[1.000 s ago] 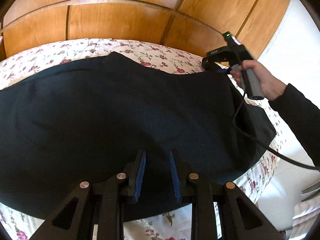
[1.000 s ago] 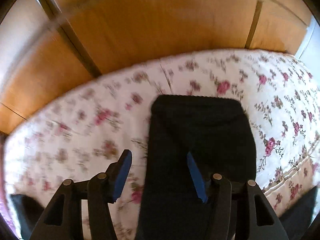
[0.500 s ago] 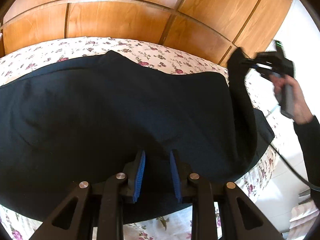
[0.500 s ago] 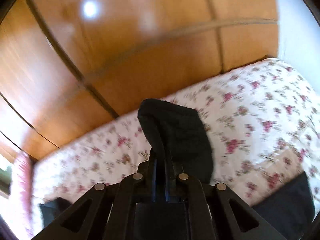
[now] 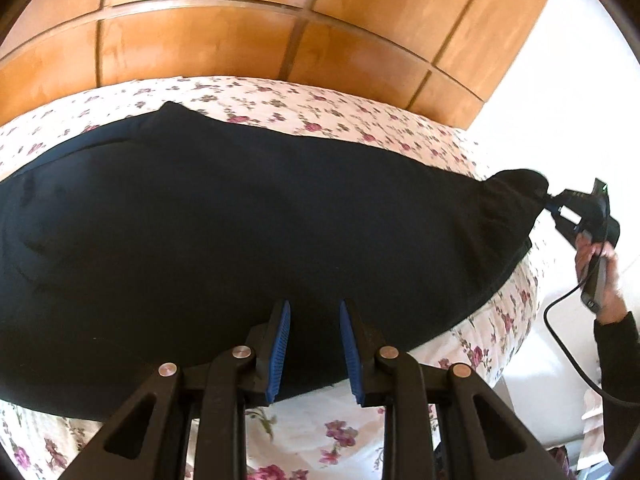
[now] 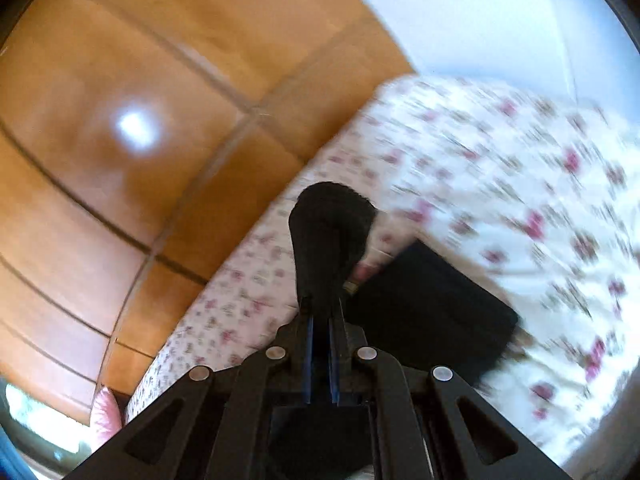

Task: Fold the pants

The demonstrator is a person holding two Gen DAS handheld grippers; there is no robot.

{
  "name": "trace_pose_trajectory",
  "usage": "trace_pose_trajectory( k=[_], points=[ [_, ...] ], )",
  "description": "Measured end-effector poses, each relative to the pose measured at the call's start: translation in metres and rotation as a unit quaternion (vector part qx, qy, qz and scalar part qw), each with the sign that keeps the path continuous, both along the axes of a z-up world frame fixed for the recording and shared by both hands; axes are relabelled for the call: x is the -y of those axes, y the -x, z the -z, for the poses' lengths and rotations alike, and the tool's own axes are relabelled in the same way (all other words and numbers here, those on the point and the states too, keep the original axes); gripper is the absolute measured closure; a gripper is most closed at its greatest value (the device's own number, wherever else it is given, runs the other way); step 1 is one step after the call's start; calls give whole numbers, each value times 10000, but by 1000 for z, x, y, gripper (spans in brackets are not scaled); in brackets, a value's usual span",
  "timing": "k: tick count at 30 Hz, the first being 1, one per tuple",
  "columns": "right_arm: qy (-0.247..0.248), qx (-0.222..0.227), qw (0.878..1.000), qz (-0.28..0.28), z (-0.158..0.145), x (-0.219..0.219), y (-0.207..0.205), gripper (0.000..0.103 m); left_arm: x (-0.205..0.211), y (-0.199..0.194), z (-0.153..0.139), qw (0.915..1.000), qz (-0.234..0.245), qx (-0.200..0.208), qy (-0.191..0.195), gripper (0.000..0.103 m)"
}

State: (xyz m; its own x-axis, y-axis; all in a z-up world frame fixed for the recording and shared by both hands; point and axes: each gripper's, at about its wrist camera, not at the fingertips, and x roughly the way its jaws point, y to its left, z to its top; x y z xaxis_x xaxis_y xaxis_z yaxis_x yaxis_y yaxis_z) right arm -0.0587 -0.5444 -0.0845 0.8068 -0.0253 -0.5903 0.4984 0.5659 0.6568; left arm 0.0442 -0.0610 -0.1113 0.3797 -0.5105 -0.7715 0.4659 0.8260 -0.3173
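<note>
The black pants [image 5: 248,232] lie spread across the flowered bed [image 5: 312,436], covering most of its near side and reaching almost to the front edge. At the bed's right end one corner of the cloth is lifted clear of the cover and drawn out past the edge, where the right gripper [image 5: 554,204] has it pinched; in the right wrist view the blue pads [image 6: 309,360] are pressed together on a bunched tuft of that dark fabric, which stands up ahead of them. A hand [image 5: 600,272] in a dark sleeve holds that gripper's handle, a cable [image 5: 560,344] hanging below it. The left gripper [image 5: 314,320] sits over the pants' near edge with its pads narrowly apart; whether they nip a fold of cloth is hard to tell, since the fabric is uniformly dark. Wooden panels [image 5: 248,36] rise behind the bed.
</note>
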Motion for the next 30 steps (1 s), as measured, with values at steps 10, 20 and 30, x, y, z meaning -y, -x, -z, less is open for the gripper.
trace_pose_trajectory(
  k=[10,20,30],
  points=[
    [-875,-16,9957,314,56,24,22,87,10,-3,2,9999,32,-25,-157,77],
    [-550,47,9978,372,30,23,21,97,10,-1,0,9999,105,-1,-89,77],
    [-642,-449,9952,586,59,29,33,97,5,9,-1,9996,297,21,-22,77]
  ],
)
